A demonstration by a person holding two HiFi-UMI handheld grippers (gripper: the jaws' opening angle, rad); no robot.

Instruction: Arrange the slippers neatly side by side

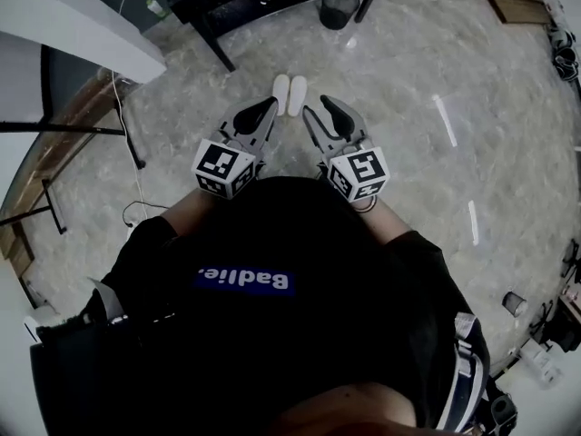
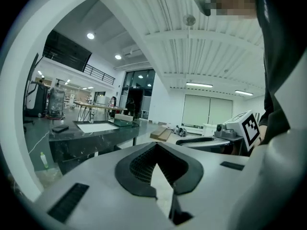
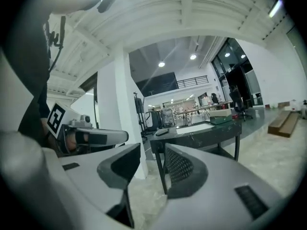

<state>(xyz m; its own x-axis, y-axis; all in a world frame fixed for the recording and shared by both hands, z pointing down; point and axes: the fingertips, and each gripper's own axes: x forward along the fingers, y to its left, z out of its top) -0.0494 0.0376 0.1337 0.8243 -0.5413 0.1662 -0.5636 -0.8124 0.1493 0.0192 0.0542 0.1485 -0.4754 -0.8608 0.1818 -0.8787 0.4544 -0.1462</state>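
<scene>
Slippers [image 1: 281,94], 2 of them and both white, lie on the floor [image 1: 408,153] just ahead of the person. They are parallel, toes pointing the same way, and so close that I cannot tell whether they touch. To my eye the pair looks tidy, so the arranging seems done or very nearly so, with at most a small nudge left.

Neither tool is on them. The left gripper [image 1: 270,104] is held up in front of the person's body, well short of the slippers. Its jaw tips meet and nothing is caught in the wedge of space behind them. The right gripper [image 1: 325,103] hangs beside it at the same height. Its jaws stand a little apart and only floor shows through the gap.

The floor is pale grey stone with a marbled pattern, and 2 white strips [image 1: 445,120] lie on it off to the person's right. Beyond the slippers stands a dark table [image 1: 227,12] with a dark bin [image 1: 339,10] under it. The gripper views show a big, bright hall with ceiling lights and work tables farther back.
</scene>
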